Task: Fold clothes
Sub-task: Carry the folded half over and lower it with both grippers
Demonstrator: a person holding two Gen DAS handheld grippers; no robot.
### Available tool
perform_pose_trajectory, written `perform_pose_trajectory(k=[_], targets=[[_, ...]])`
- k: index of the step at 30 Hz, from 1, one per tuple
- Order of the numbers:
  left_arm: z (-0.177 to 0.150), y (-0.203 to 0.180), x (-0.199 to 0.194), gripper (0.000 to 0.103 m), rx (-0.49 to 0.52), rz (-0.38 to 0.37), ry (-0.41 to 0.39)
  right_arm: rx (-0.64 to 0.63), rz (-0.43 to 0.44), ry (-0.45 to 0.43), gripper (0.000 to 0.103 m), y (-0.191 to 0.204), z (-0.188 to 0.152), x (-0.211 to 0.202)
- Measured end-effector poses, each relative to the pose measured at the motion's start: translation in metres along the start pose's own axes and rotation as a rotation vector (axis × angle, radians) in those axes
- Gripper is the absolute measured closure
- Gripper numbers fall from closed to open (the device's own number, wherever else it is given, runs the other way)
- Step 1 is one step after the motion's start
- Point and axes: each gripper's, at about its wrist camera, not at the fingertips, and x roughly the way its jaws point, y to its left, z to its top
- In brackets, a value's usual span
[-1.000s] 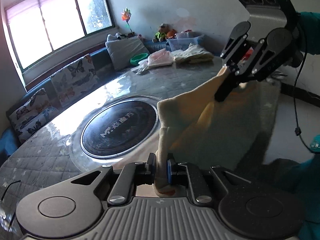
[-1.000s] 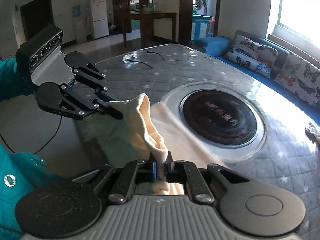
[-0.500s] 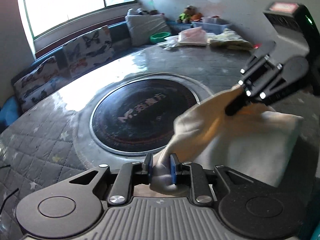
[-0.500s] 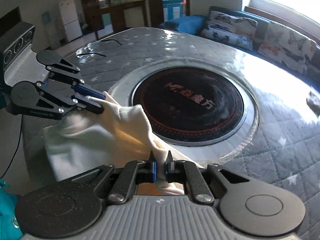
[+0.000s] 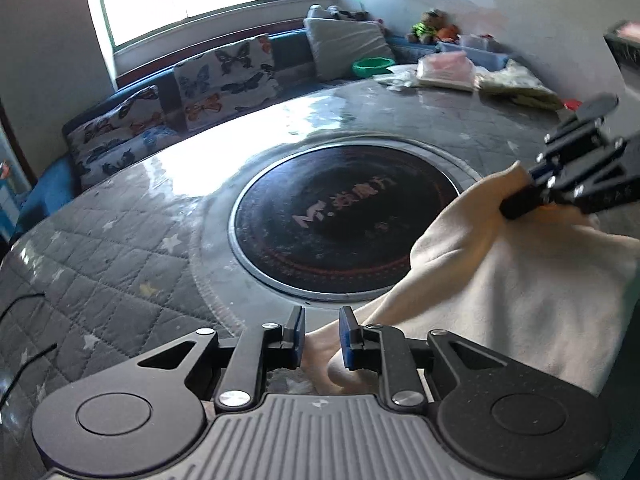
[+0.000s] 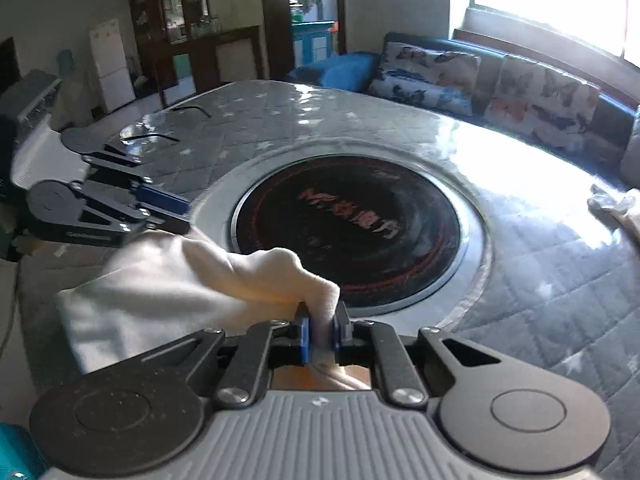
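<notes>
A cream garment (image 5: pixel 520 280) lies folded over the near edge of the round quilted table (image 5: pixel 120 248). My left gripper (image 5: pixel 321 336) is open, its jaws apart with the garment's corner loose between and below them. In the right wrist view the left gripper (image 6: pixel 176 210) also shows open, at the garment's far corner (image 6: pixel 160 280). My right gripper (image 6: pixel 320 334) is shut on a bunched corner of the garment. It shows in the left wrist view (image 5: pixel 520 196) at the right, pinching the cloth.
A black round hotplate (image 5: pixel 344 220) sits in the table's middle, just beyond the garment. Folded clothes (image 5: pixel 444 70) are stacked at the table's far side. A black cable (image 6: pixel 160 136) lies on the table. A sofa with butterfly cushions (image 5: pixel 224 76) stands behind.
Both grippers lowered the garment toward the table and moved forward. The left gripper's jaws opened and let go of its corner. The right gripper stays shut on the cloth.
</notes>
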Motion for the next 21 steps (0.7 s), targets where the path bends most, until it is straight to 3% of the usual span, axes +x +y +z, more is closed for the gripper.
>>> perform_pose_trajectory(k=[2,5,11,14,16,21], targets=[[0.003,0.002,-0.004,0.082,-0.037,0.004,-0.007,0.026,-0.026,0.025,0.084,-0.002,-0.001,0.010],[0.007,-0.006,-0.017,0.082,-0.038,-0.025,-0.048,0.034,-0.063,0.039,0.068,-0.004,-0.005,0.020],[0.016,-0.034,-0.030,0.082,-0.034,-0.125,-0.100,0.091,-0.074,-0.027,0.068,-0.006,0.003,0.004],[0.021,-0.046,-0.022,0.082,-0.041,-0.169,-0.106,0.091,-0.039,-0.031,0.073,0.001,0.003,0.000],[0.021,-0.050,-0.013,0.082,-0.046,-0.185,-0.086,0.080,-0.011,-0.017,0.082,0.006,0.000,0.003],[0.023,-0.051,0.015,0.082,-0.074,-0.162,-0.023,0.090,-0.005,0.002,0.083,0.007,-0.005,0.017]])
